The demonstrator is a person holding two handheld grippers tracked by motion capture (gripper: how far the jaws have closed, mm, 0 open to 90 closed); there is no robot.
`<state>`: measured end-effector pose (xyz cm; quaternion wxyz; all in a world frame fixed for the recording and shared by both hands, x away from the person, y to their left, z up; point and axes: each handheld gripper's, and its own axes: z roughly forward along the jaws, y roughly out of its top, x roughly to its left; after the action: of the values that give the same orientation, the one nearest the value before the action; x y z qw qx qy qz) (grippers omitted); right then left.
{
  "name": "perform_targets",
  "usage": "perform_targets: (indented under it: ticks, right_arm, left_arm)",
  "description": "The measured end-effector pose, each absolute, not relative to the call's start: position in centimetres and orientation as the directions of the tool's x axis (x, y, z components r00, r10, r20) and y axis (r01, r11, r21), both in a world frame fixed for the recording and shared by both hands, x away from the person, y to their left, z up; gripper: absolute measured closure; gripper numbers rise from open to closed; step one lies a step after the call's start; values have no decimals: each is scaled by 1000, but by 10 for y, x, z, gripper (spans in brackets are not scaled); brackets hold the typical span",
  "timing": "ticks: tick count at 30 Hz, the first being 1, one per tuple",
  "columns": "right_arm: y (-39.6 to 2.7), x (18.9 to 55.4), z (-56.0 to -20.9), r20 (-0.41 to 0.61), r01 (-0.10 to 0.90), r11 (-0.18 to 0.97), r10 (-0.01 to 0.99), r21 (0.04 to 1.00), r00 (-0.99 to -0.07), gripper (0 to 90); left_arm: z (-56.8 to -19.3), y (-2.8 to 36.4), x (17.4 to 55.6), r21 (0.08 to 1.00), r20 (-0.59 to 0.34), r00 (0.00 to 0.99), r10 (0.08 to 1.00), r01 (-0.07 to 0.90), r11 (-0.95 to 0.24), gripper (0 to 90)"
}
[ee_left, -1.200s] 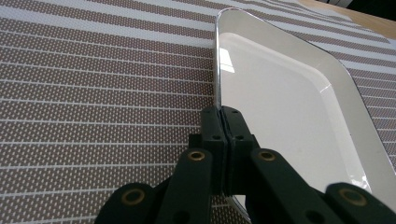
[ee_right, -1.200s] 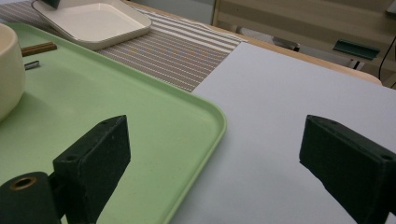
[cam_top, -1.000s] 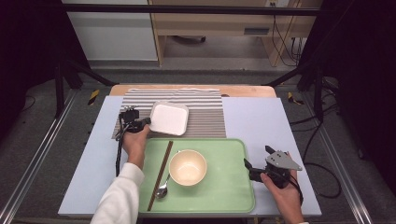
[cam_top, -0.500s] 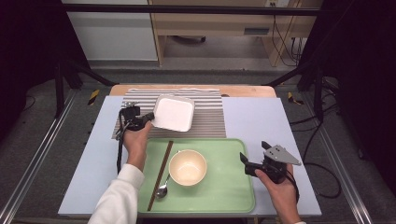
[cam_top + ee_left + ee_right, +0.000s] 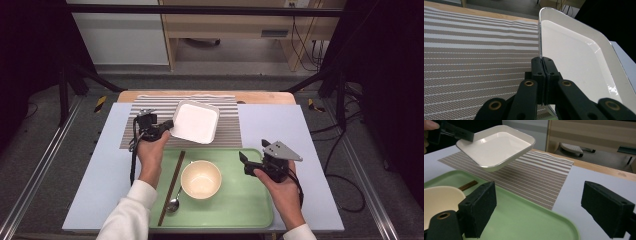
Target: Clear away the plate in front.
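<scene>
The big green tray [image 5: 240, 210] sits near me on the table, and the striped mat [image 5: 227, 127] lies behind it. My left tongs [image 5: 167, 127] pinch the rim of the white square dish [image 5: 196, 121] and hold it up over the mat. My right tongs [image 5: 243, 159] are spread wide over the tray's right side, holding nothing.

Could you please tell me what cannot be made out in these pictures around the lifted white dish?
- Left gripper view: the white dish is cut off by the right edge, and its gripped rim is hidden by the jaws.
- High view: the spoon handle is partly hidden by the bowl.
- Right gripper view: the chopsticks are mostly hidden by the bowl.
</scene>
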<state>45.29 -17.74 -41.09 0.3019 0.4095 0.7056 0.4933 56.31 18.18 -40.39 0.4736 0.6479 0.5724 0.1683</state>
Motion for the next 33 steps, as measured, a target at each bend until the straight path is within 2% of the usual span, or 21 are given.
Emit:
perform_targets:
  ticks: [8,33]
  right_arm:
    - [-166,468,-407,1,306,172,870,936,-493,135]
    - [-154,466,-405,86,329,110,846,938,-526,133]
  left_arm:
    - [-399,168,555,818,-329,333,884,569,89,889]
    - [-385,141,531,849,-305,433,848,527,37,889]
